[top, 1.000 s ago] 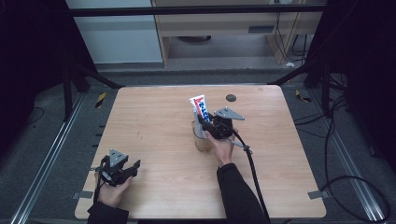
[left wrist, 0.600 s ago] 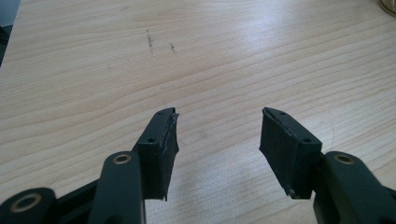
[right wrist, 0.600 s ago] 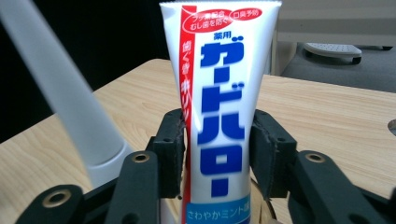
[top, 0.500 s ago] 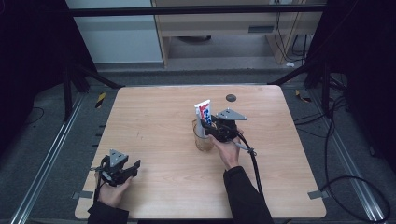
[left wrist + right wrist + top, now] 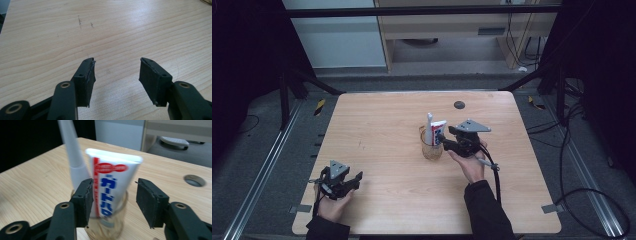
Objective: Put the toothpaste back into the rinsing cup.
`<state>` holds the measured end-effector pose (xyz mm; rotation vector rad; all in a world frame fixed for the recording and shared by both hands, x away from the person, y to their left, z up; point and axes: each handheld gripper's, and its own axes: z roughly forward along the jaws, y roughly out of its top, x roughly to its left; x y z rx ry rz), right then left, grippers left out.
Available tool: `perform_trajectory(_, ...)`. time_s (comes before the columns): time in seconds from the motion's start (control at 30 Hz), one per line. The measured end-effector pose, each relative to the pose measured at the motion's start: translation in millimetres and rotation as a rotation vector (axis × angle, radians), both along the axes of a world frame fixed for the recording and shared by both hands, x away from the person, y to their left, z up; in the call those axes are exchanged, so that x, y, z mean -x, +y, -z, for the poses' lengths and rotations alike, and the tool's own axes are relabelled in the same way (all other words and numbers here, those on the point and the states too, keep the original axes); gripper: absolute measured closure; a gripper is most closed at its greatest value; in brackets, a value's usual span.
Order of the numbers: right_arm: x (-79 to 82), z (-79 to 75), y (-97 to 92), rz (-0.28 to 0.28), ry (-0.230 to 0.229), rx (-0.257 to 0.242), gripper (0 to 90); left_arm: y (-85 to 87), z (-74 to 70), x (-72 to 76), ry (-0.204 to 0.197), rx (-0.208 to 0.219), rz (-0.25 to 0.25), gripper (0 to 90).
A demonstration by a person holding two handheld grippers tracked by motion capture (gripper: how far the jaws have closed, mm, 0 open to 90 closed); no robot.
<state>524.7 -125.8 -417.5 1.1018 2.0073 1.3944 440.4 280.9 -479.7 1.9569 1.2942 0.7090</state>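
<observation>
Standing upright in a clear glass cup [image 5: 432, 147] near the middle of the wooden surface [image 5: 382, 125], a toothpaste tube [image 5: 438, 131] shows a white face with a red stripe and blue Japanese lettering; in the right gripper view the blue characters read roughly "ガードハロ", under two small red ovals whose print is too fine to read. A white plastic handle [image 5: 429, 125] leans beside it in the same cup. The right tongs [image 5: 443, 142] sit just beside the tube; their jaws have just been opening and stand apart, with the tube between them and neither pad pressing on it. The left tongs [image 5: 354, 180] rest well apart near the front left corner, jaws wide, with bare wood between them.
</observation>
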Motion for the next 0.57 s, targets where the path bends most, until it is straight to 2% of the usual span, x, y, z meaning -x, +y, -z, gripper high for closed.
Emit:
perform_trajectory(0.13,11.6,4.0,-19.2,0.008,0.017,0.014,32.9,-0.1,0.3,-0.1,0.004,0.004,0.002,45.4)
perform_trajectory(0.33,38.9,25.5,-55.8,0.03,0.065,0.039,20.9,0.7,0.9,-1.3,0.014,0.01,0.005,45.9)
perform_trajectory(0.47,53.8,38.8,-83.3,0.075,0.109,0.048,16.6,1.1,1.5,-2.2,0.022,0.02,0.01,46.2)
perform_trajectory(0.57,61.9,44.9,-101.8,0.121,0.124,0.054,15.3,1.3,1.4,-2.0,0.022,0.018,0.016,46.1)
